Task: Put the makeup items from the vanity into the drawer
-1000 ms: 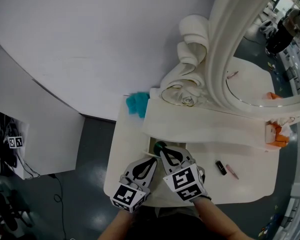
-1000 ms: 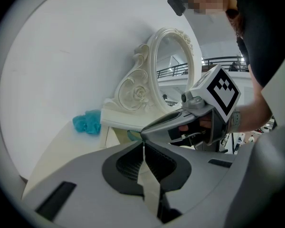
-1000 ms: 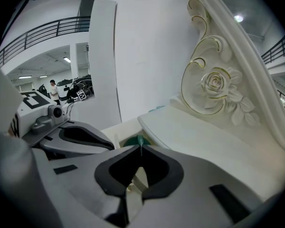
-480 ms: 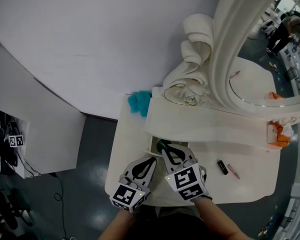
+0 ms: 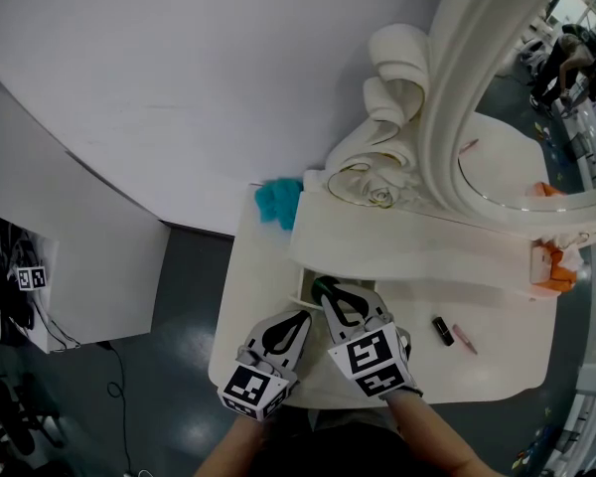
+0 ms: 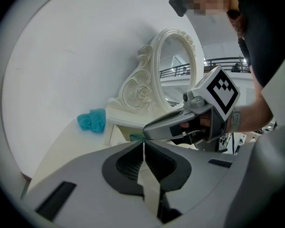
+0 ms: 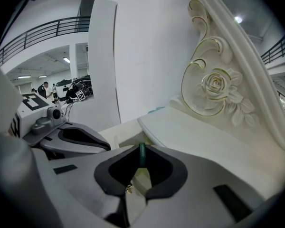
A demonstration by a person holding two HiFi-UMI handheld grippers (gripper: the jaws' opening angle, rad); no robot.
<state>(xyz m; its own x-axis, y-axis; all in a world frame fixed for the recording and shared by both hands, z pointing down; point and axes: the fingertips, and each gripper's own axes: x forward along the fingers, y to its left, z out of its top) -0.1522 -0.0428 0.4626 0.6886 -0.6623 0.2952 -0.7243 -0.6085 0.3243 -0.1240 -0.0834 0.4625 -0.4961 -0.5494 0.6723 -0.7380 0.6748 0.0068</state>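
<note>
Head view vs 1 s ago: right hand-held gripper (image 5: 326, 291) barely shifted, green item (image 5: 320, 286) shows less | jaws clamped on it at open drawer (image 5: 300, 294), just under shelf (image 5: 397, 251) edge | left hand-held gripper (image 5: 302, 319) closed, empty, alongside nr desk (image 5: 253, 296) front edge | black item (image 5: 440, 332) & pink stick (image 5: 462, 340) lie on bare desk to the right

The cream counter (image 5: 246, 296) stands against a white wall. A raised shelf (image 5: 407, 251) runs across its back and carries the carved frame of an oval mirror (image 5: 447, 137). A teal clump (image 5: 276, 203) lies at the back left corner, and toward the right front a small black tube (image 5: 441, 332) and a thin pink stick (image 5: 463, 341) lie just beside each other. At the shelf's right end sits an orange-and-white object (image 5: 551, 266), too small to identify.
</note>
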